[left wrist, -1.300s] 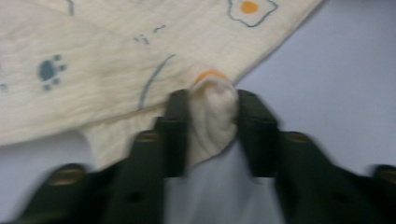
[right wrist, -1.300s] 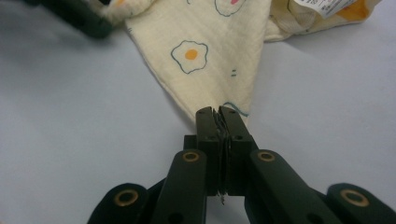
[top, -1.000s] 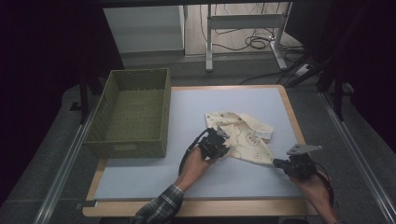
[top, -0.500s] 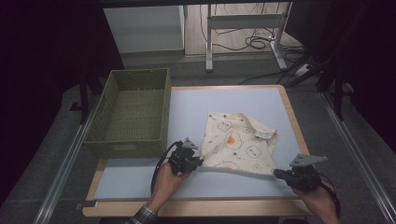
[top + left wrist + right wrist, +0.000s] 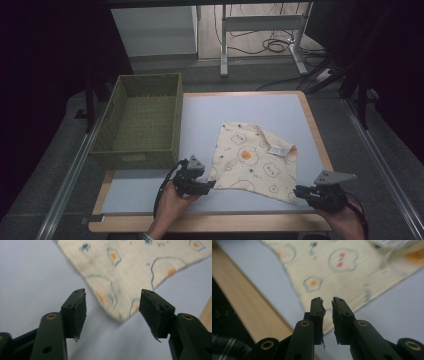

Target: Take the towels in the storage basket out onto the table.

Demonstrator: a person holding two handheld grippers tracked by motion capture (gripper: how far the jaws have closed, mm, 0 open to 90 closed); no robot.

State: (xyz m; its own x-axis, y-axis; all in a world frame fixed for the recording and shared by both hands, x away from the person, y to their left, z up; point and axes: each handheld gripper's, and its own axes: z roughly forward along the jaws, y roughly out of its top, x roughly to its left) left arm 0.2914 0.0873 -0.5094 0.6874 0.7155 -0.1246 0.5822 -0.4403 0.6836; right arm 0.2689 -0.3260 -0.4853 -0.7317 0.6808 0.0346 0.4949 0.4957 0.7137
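Observation:
A cream cloth (image 5: 255, 160) printed with fried eggs lies spread flat on the pale blue table top (image 5: 225, 107), with a white label (image 5: 279, 149) near its right edge. My left gripper (image 5: 210, 184) is open at the cloth's near left corner. In the left gripper view that cloth corner (image 5: 120, 312) lies on the table between the wide-apart jaws of the left gripper (image 5: 112, 305), touching neither. My right gripper (image 5: 298, 191) is at the near right corner. In the right gripper view the right gripper (image 5: 327, 307) has its jaws a narrow gap apart over the cloth (image 5: 342, 272) corner.
A green woven basket (image 5: 142, 155) stands on the left side of the table, its inside bare. The table's wooden front edge (image 5: 225, 222) runs just below both hands. Beyond the table are desk legs and cables on the floor.
The cloth was pulled out from a crumpled heap and laid flat. My left gripper drew its corner left and toward me, then let go. My right gripper moved slightly toward the front edge.

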